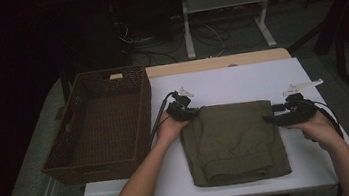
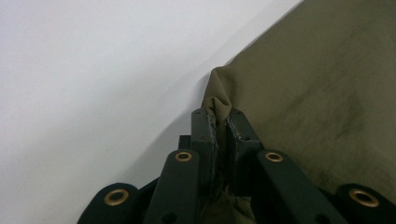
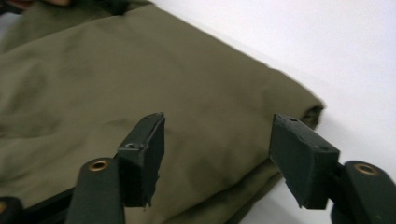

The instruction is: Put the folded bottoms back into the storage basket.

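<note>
My left gripper [image 1: 187, 110] was clamped on the far left corner of the cloth [image 1: 233, 141]; in the left gripper view the jaws stood almost together with a pinched ridge of olive fabric [image 2: 218, 103] rising between them. My right gripper [image 1: 271, 118] sat at the cloth's far right corner with its jaws spread wide and nothing between the pads. In the right gripper view the jaws hung just above that corner [image 3: 299, 100], apart from the fabric, one over the flat top layer and the other over the edge where the cloth met the table [image 3: 327, 42]. The cloth lay folded into a rough rectangle on the white table [image 1: 240, 77], near the middle and toward my side, its near edge thick and rolled. Stacked layers were visible at the right corner. My left hand [image 1: 170, 127] rested at the cloth's left edge, my right hand [image 1: 320, 130] just off its right edge. A brown wicker basket [image 1: 67, 146] stood at the table's left end, near the cloth but not touching it, with my left gripper's cable [image 1: 159, 115] running beside its wall.
</note>
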Motion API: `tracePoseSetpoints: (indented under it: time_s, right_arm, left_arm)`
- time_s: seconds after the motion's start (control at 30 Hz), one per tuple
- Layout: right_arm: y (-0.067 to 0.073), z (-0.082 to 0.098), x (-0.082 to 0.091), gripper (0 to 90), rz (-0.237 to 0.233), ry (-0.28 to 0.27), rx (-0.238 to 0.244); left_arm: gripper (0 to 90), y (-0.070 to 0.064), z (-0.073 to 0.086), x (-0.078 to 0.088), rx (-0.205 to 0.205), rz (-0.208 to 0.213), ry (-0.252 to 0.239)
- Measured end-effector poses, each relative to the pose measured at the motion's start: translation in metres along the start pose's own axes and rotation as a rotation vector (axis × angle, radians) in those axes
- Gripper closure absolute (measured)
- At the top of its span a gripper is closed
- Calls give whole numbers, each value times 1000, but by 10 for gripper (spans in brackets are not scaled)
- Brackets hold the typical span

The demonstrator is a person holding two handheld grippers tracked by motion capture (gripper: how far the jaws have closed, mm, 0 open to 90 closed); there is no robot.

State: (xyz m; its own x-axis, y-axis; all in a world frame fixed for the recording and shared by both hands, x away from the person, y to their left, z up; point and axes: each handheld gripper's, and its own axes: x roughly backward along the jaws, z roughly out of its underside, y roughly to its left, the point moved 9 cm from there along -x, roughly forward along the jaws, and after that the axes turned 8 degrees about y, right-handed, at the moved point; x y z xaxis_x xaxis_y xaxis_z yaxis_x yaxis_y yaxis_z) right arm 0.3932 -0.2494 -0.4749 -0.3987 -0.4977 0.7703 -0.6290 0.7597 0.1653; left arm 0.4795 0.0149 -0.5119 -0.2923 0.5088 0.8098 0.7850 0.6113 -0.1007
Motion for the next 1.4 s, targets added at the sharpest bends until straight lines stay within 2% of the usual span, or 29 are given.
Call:
tracePoseSetpoints:
  time_s: [0.13, 0.33, 0.83, 1.4]
  right_arm:
    - [11, 5, 3, 309, -3, 9, 20]
    - [24, 18, 9, 309, -4, 20, 43]
    - [53, 54, 25, 314, -1, 23, 65]
    - [77, 103, 29, 321, -16, 105, 89]
  left_arm:
    - [828, 0, 0, 0, 3, 3, 0]
    - [828, 0, 0, 0, 0, -1, 2]
    - [828, 0, 0, 0, 1, -1, 2]
    - [829, 0, 0, 0, 5, -2, 2]
